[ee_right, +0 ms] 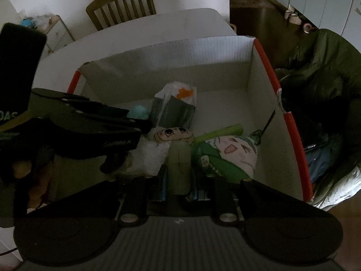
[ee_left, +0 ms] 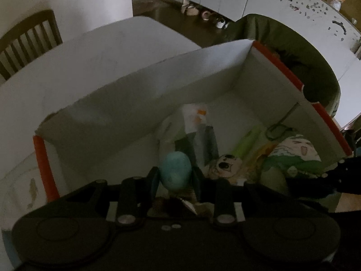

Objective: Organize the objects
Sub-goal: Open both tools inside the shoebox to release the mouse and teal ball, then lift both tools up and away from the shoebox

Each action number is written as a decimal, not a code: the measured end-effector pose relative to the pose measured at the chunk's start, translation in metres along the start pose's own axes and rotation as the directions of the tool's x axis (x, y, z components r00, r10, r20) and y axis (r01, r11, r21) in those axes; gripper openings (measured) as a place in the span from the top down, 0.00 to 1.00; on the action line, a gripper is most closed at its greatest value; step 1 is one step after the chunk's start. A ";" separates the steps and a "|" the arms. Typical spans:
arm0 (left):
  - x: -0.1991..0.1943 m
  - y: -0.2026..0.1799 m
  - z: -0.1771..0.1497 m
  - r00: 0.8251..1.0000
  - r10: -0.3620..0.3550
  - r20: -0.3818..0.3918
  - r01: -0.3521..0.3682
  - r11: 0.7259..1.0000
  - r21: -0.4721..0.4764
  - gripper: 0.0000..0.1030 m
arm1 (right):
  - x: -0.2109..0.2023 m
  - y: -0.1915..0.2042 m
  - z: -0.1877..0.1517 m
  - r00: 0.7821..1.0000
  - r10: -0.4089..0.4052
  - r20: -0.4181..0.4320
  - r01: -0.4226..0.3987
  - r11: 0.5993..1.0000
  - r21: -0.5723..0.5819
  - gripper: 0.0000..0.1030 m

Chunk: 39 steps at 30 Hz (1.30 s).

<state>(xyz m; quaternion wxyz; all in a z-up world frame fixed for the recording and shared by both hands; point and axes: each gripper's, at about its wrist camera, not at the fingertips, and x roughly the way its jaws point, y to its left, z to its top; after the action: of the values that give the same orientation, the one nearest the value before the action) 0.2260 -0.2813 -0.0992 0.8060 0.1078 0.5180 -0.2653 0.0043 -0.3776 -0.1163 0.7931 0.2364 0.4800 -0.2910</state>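
Observation:
A white cardboard box with red edges [ee_left: 135, 103] [ee_right: 261, 103] stands on a white table. Inside lie a white and dark packet [ee_left: 196, 133] [ee_right: 176, 108], a small cartoon-face plush [ee_left: 225, 164] [ee_right: 173, 134], a larger green and white plush [ee_left: 293, 155] [ee_right: 227, 155] and a light green tube [ee_left: 246, 142] [ee_right: 221, 132]. My left gripper [ee_left: 174, 176] is shut on a teal egg-shaped ball [ee_left: 175, 171] [ee_right: 138, 112] above the box. My right gripper [ee_right: 179, 176] is shut on an olive green cylinder [ee_right: 179, 167] over the box's near side.
A wooden chair [ee_left: 27, 38] [ee_right: 121, 6] stands beyond the white table [ee_left: 112, 45] [ee_right: 158, 27]. An olive green jacket [ee_left: 293, 45] [ee_right: 320, 67] lies to the right of the box. White cabinets [ee_left: 304, 11] line the far wall.

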 end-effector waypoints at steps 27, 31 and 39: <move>-0.094 0.007 -0.040 0.986 -0.051 0.162 0.052 0.999 0.002 0.39 | -0.064 0.017 -0.020 0.983 0.064 0.174 -0.066 0.998 0.006 0.53; -0.114 0.011 -0.050 0.978 -0.061 0.201 0.058 0.998 0.023 0.34 | -0.081 0.027 -0.029 0.974 0.063 0.219 -0.068 0.998 0.016 0.51; -0.152 0.021 -0.068 0.955 -0.093 0.280 0.075 0.994 0.073 0.14 | -0.110 0.049 -0.046 0.948 0.034 0.316 -0.054 0.997 0.057 0.33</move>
<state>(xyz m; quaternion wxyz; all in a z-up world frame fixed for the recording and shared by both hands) 0.1354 -0.1853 0.0041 0.8561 0.0713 0.3931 -0.3280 -0.0315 -0.2867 -0.0326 0.8577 0.2232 0.3323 -0.3225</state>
